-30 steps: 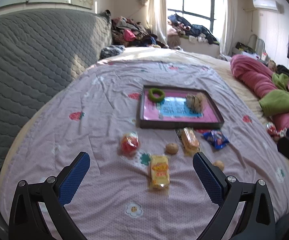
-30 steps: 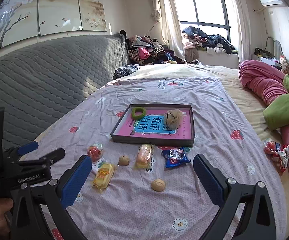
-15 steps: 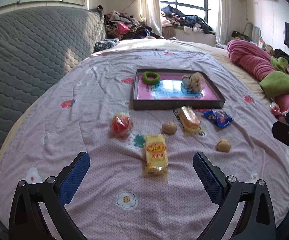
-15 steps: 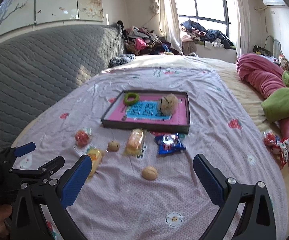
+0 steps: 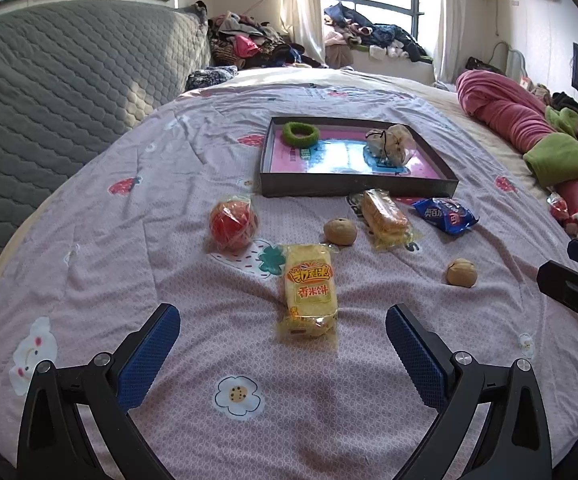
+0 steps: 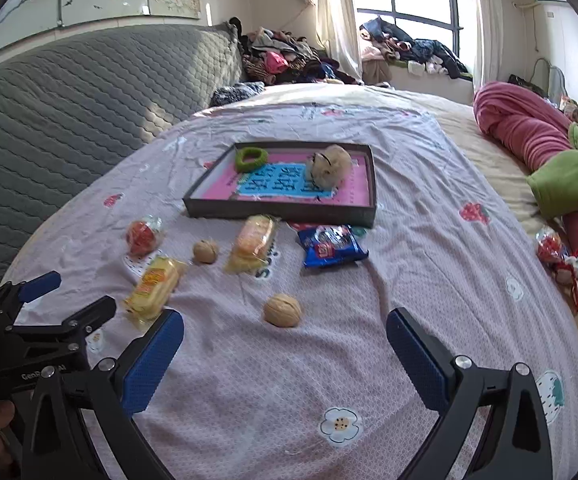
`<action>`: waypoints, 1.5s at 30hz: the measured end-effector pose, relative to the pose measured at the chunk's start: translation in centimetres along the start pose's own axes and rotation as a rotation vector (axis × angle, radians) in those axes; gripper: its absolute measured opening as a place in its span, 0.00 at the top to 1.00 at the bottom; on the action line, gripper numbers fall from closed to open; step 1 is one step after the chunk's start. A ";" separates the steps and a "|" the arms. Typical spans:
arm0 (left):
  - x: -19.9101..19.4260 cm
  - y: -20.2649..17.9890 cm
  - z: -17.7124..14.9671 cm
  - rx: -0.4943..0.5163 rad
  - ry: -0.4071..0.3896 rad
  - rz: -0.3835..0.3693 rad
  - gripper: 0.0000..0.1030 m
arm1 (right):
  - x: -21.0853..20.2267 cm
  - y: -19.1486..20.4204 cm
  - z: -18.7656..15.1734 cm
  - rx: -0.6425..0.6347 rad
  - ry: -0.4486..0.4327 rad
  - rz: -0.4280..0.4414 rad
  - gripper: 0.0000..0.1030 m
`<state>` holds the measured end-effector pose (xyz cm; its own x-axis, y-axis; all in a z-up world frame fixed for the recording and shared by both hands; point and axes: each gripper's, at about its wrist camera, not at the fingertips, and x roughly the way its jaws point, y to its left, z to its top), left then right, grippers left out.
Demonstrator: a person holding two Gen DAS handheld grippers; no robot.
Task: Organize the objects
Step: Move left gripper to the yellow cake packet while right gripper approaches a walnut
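Note:
A dark tray (image 5: 353,190) (image 6: 281,214) with a pink floor lies on the bed, holding a green ring (image 5: 300,133) (image 6: 251,159) and a beige bundle (image 5: 393,144) (image 6: 329,166). In front of it lie a red wrapped ball (image 5: 233,226) (image 6: 143,236), a yellow snack pack (image 5: 309,288) (image 6: 153,286), an orange cake pack (image 5: 383,214) (image 6: 253,240), a blue packet (image 5: 445,214) (image 6: 331,246) and two walnuts (image 5: 340,232) (image 5: 461,273) (image 6: 283,310). My left gripper (image 5: 283,344) is open just short of the yellow pack. My right gripper (image 6: 285,354) is open just short of the near walnut.
A grey quilted headboard (image 5: 49,92) runs along the left. A pink duvet and green cloth (image 5: 557,156) lie at the right, with a red wrapped item (image 6: 553,248) beside them. Clothes are piled at the far end under the window (image 6: 409,52).
Both grippers have moved forward and lower toward the loose items; the snacks and tray appear larger and closer. Nothing on the bed has moved. Both stay open.

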<state>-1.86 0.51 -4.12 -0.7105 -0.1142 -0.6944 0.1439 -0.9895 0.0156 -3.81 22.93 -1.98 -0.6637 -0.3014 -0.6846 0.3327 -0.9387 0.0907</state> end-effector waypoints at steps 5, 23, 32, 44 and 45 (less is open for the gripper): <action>0.5 0.4 0.0 0.000 -0.004 0.003 0.00 | 1.1 -0.8 -0.3 0.019 0.013 0.003 0.01; 4.1 -0.3 0.5 0.015 0.036 0.002 0.00 | 4.3 0.0 0.7 -0.036 0.046 -0.015 0.01; 5.9 -1.1 0.9 0.034 0.041 0.032 0.00 | 6.7 -0.1 0.3 -0.063 0.069 -0.029 0.01; 7.8 -1.1 0.5 0.027 0.060 0.015 0.00 | 9.1 -0.8 0.0 -0.040 0.118 -0.019 0.01; 8.0 -1.1 0.4 0.029 0.067 0.016 0.00 | 9.2 -0.8 0.0 -0.040 0.120 -0.020 0.01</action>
<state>-7.96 0.68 -9.41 -0.6603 -0.1243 -0.7407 0.1340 -0.9899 0.0467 -10.14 20.92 -8.34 -0.5864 -0.2585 -0.7677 0.3481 -0.9362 0.0494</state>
